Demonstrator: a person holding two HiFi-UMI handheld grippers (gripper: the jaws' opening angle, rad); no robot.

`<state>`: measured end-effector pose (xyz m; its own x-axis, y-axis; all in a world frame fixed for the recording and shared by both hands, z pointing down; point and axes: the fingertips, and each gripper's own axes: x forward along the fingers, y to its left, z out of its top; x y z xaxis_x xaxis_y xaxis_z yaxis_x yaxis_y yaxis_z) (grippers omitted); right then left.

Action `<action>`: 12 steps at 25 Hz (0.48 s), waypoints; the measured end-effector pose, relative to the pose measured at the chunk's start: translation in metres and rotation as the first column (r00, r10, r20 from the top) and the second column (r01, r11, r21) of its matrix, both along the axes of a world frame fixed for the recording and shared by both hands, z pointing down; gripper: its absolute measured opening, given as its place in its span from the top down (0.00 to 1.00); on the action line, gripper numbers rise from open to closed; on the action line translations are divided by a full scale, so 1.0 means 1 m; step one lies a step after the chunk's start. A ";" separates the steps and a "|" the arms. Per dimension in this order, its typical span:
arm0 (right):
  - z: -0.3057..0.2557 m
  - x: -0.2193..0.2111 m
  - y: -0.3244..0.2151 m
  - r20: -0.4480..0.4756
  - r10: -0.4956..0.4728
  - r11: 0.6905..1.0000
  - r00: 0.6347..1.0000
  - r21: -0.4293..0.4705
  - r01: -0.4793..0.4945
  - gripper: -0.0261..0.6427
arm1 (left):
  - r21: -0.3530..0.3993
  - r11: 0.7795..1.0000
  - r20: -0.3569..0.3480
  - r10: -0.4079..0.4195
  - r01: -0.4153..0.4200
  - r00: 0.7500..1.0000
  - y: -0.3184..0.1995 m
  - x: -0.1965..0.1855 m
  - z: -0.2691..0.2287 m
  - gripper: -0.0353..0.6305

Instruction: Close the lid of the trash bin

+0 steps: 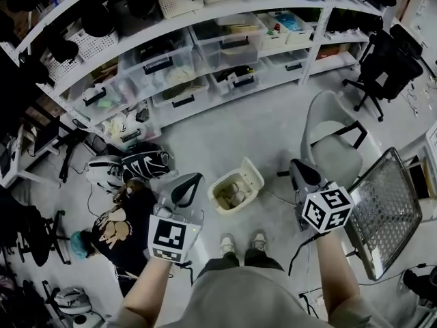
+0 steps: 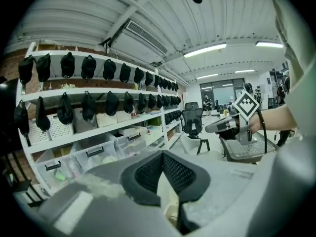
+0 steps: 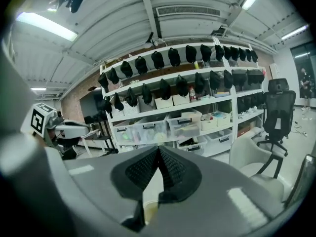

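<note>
Trash bin (image 1: 220, 181) sat on the floor (image 1: 205, 125), right in front of the person's shoes (image 1: 226, 242); lid (image 1: 255, 171) was up, tilted back on the bin's far-right side, contents visible inside; left hand-held gripper (image 1: 191, 182) hung just left of the bin, jaws together at the tips, nothing between them; right hand-held gripper (image 1: 299, 168) was right of the bin, a bit further off, jaws also together and empty; neither touched bin or lid; white chair (image 1: 332, 145) stood right of the bin, past the right gripper; black bag (image 1: 147, 161) lay left of the bin; shelving (image 1: 198, 53) with clear boxes ran beyond the bin.
</note>
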<state>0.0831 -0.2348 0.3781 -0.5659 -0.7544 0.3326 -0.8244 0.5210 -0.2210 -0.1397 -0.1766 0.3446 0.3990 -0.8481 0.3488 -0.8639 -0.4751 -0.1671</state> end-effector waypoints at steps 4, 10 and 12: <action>0.053 -0.010 -0.036 -0.023 -0.035 0.995 0.999 -0.093 0.033 0.96 | -0.064 0.998 0.020 -0.020 0.022 1.000 -0.031 0.001 0.040 0.94; 0.159 -0.024 -0.079 -0.078 -0.095 0.973 0.992 -0.217 0.076 0.96 | -0.162 0.985 0.046 -0.051 0.058 0.998 -0.066 -0.004 0.116 0.94; 0.197 -0.028 -0.089 -0.088 -0.112 0.963 0.990 -0.255 0.086 0.96 | -0.200 0.977 0.051 -0.068 0.077 0.996 -0.073 -0.009 0.147 0.94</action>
